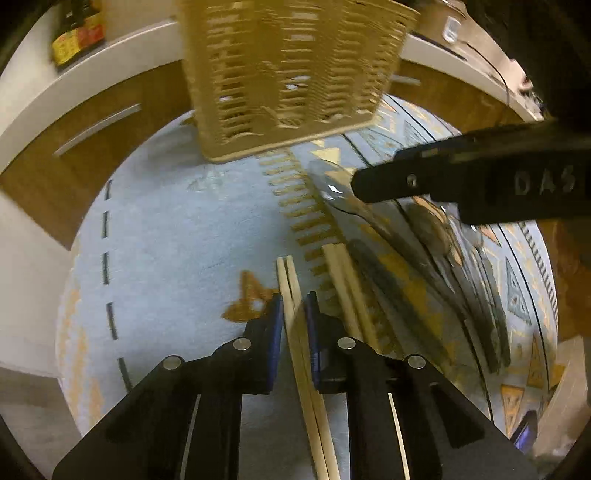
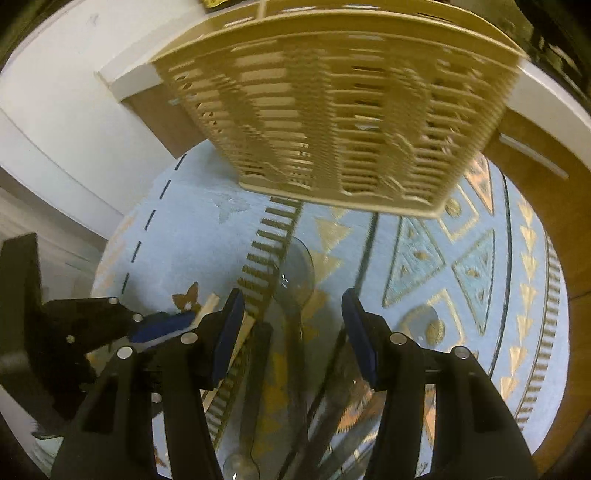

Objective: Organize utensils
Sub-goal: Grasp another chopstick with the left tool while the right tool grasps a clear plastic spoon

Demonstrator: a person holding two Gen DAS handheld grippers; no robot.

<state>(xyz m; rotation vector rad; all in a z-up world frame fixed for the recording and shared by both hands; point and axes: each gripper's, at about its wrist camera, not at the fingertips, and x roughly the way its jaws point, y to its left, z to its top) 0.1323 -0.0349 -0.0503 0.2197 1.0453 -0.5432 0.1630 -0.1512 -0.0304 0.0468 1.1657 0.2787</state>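
Observation:
A tan slotted utensil basket [image 1: 288, 74] stands on the light blue patterned mat [image 1: 177, 229]; it also shows in the right wrist view [image 2: 340, 122]. My left gripper [image 1: 294, 317] is shut on a pair of wooden chopsticks [image 1: 295, 332] lying on the mat. A second pair of chopsticks [image 1: 345, 280] lies just to its right. My right gripper [image 2: 291, 317] is open above a clear plastic spoon [image 2: 295, 273] and dark-handled utensils [image 2: 258, 369]. The right gripper [image 1: 443, 184] shows from the side in the left wrist view. The left gripper [image 2: 177, 319] shows at the left of the right wrist view.
Wooden cabinet fronts with metal handles [image 1: 96, 129] and a white counter edge [image 1: 92, 66] lie behind the mat. A dark bottle with a yellow label [image 1: 77, 33] stands at the back left. More clear and dark utensils [image 1: 436, 240] lie on the mat's right side.

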